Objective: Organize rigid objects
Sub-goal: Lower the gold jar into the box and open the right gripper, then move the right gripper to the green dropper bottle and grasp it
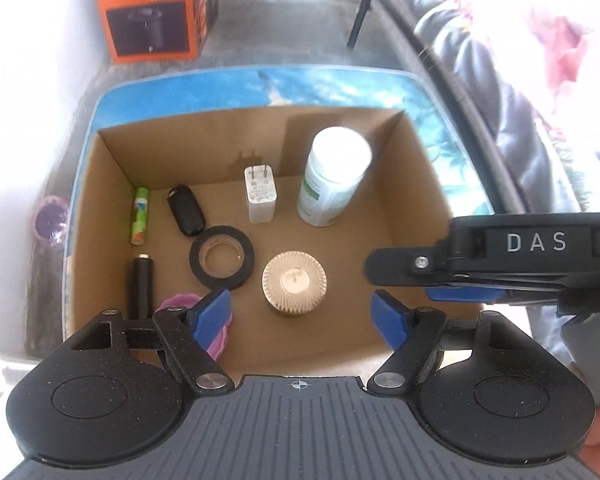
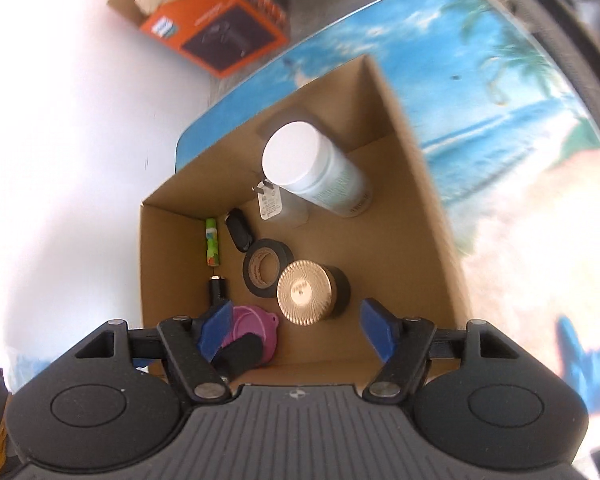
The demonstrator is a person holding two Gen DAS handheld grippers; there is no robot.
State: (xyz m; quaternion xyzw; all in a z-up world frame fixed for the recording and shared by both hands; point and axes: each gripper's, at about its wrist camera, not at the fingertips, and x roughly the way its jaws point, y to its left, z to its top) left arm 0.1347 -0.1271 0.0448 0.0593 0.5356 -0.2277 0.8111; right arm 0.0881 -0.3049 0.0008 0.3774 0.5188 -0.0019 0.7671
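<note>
An open cardboard box [image 1: 416,184] [image 2: 428,216] stands on a beach-print table. Inside stand a white bottle [image 1: 334,176] [image 2: 316,170], a white charger [image 1: 260,196] [image 2: 272,202] and a gold-lidded jar [image 1: 294,286] [image 2: 306,292]. A black tape roll [image 1: 222,256] [image 2: 262,266], a black key fob [image 1: 186,216] [image 2: 239,230], a green tube [image 1: 140,220] [image 2: 213,247], a black cylinder [image 1: 142,284] [image 2: 217,287] and a pink lid [image 1: 180,302] [image 2: 256,328] lie there too. My left gripper [image 1: 302,318] is open and empty above the jar. My right gripper [image 2: 294,334] is open and empty over the box; it also shows in the left wrist view [image 1: 404,280].
An orange product box [image 1: 152,8] [image 2: 220,36] stands on the floor beyond the table [image 1: 300,84] [image 2: 480,100]. A white wall runs along the left. A purple object [image 1: 52,222] lies left of the table. A person's padded jacket [image 1: 480,60] is at the right.
</note>
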